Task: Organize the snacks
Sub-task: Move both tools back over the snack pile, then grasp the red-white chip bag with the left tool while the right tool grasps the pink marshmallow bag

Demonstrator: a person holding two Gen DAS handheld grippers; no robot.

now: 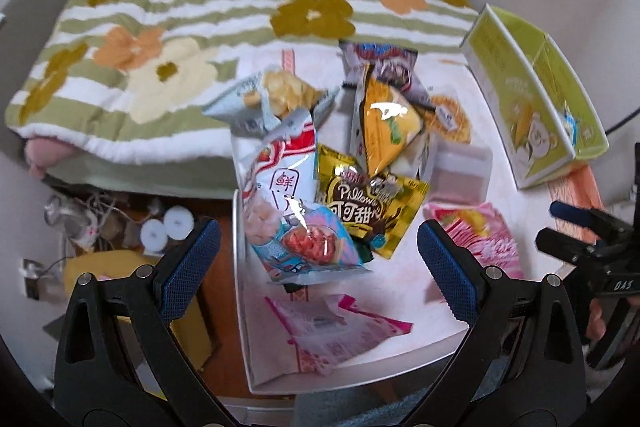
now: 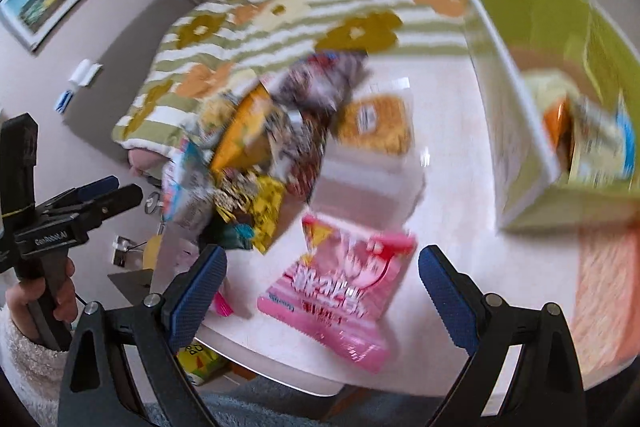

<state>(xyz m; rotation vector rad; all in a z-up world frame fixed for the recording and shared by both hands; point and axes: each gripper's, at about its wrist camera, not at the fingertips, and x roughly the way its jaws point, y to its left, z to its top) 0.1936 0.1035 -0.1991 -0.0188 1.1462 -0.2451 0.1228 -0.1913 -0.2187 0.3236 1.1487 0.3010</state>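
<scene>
Our right claw [image 2: 322, 287], jaws apart, hovers over the glossy pink snack packet [image 2: 340, 291] near the tabletop's front edge, long axis running away from us.

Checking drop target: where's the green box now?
The green box stands open-topped at the table's far right in the left wrist view, right of the snack pile; in the right wrist view it is upper right.

Glossy foil snack packets [image 1: 372, 203], matt cardboard box [image 1: 536, 99], fluffy cloth blanket [image 1: 160, 39], smooth white table [image 1: 400, 291]
</scene>
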